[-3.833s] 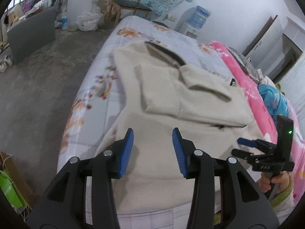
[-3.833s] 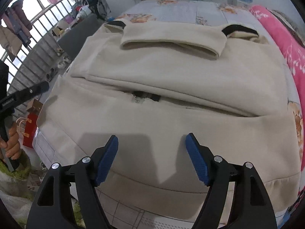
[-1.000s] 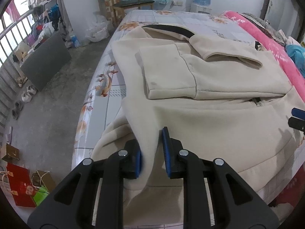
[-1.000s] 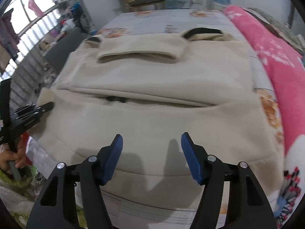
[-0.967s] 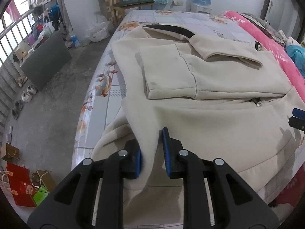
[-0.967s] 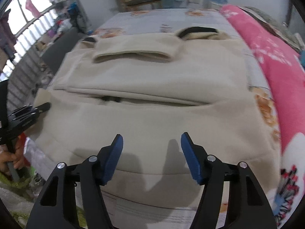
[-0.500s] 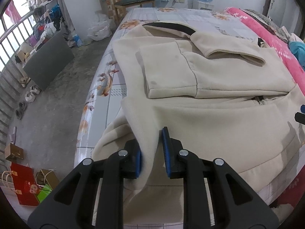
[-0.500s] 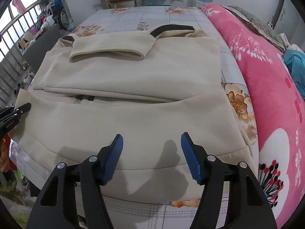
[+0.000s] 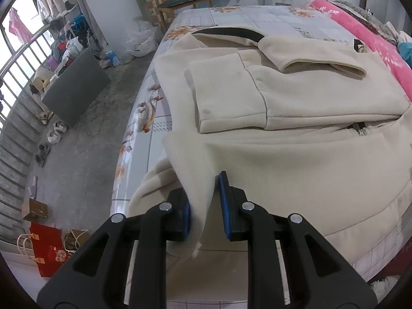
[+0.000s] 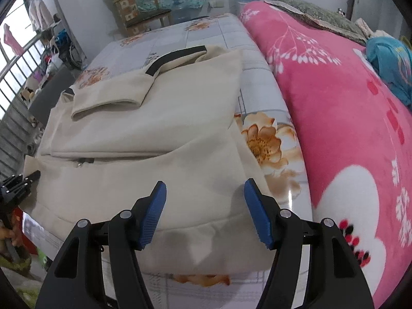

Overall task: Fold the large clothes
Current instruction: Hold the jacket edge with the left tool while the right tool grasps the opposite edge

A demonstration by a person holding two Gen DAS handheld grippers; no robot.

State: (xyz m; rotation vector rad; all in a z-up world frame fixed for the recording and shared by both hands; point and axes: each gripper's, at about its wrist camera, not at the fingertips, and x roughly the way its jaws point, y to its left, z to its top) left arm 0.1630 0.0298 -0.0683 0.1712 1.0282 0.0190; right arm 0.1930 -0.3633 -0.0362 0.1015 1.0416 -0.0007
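Bed (image 10: 257,59) under a pale floral sheet. Beige jacket (image 9: 296,159) spread flat across it; pink flowered blanket (image 10: 347,128) heaped just right of the jacket.

Cream fleece jacket (image 9: 296,159) lies spread across the floral bed sheet (image 9: 257,18), zipper partly open, 1 sleeve folded flat over the chest, black-lined collar at the far end, near-left hem corner lifted.
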